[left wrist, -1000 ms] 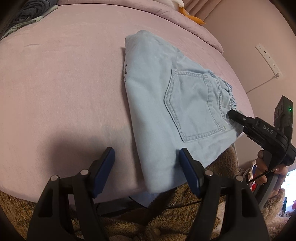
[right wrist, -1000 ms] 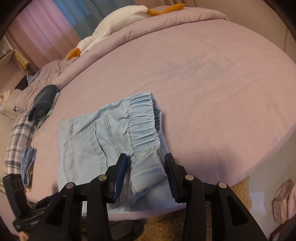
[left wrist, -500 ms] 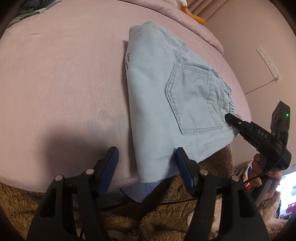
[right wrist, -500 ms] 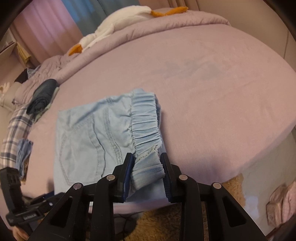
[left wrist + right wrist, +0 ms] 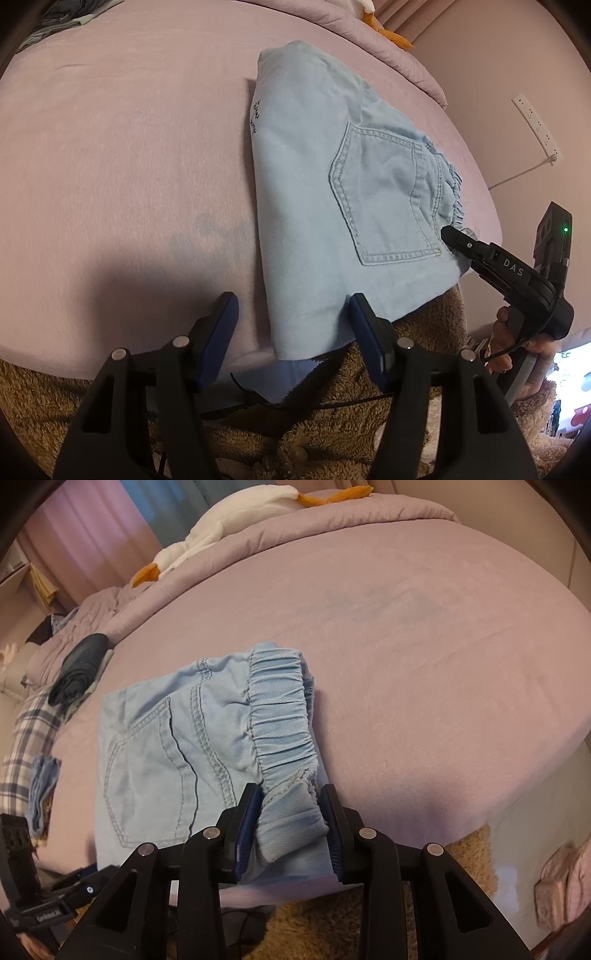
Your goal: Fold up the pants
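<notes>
Now clamped: right gripper (image 5: 291,812) narrowed onto waistband corner of pants (image 5: 177,746) since earlier frame (was merely straddling). Left gripper (image 5: 291,321) spread wide, straddling near hem corner, gripping nothing. Pants lying folded at near edge of bed (image 5: 406,627). Probably readies next fold.

bare lilac bed sheet (image 5: 424,635) lies open right of the folded pants (image 5: 177,746); dark rolled garment (image 5: 79,668) and plush goose (image 5: 221,531) (far edge) obstruct the left side.
</notes>
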`<state>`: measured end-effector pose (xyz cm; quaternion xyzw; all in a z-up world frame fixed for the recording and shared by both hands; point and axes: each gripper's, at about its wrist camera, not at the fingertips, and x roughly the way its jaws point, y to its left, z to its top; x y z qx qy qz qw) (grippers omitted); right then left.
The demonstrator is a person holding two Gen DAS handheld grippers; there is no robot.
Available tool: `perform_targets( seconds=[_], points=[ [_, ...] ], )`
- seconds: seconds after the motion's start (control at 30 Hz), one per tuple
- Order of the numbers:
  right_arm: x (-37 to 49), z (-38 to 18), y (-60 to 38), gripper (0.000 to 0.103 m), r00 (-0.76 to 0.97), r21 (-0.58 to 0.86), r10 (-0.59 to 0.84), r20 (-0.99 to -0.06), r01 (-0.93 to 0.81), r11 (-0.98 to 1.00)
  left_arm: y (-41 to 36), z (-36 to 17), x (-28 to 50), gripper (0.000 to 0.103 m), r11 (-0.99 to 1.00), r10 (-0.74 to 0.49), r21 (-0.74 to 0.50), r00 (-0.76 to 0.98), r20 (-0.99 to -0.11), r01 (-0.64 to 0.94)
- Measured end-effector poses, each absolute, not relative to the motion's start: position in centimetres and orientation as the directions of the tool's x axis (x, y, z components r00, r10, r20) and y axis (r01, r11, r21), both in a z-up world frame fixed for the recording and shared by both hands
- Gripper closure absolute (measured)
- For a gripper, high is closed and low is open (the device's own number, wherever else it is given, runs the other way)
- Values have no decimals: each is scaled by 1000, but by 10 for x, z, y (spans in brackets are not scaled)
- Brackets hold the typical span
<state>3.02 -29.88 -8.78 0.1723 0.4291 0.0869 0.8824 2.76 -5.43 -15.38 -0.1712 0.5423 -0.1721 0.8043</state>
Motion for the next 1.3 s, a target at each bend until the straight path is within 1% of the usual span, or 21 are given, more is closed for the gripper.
perform_targets(
  seconds=[0.53, 0.67, 1.3],
  points=[
    [28, -91, -305, 69, 615, 390, 308, -726, -1, 921, -52, -154, 29, 41, 884, -461, -458, 345, -817, 97],
    [28, -92, -305, 66, 610, 394, 312, -728, 1, 919, -51, -154, 30, 41, 883, -463, -459, 339, -819, 98],
    [30, -93, -307, 64, 605, 403, 323, -728, -4, 915, -52, -155, 28, 41, 877, -474, -473, 317, -821, 86]
  ],
)
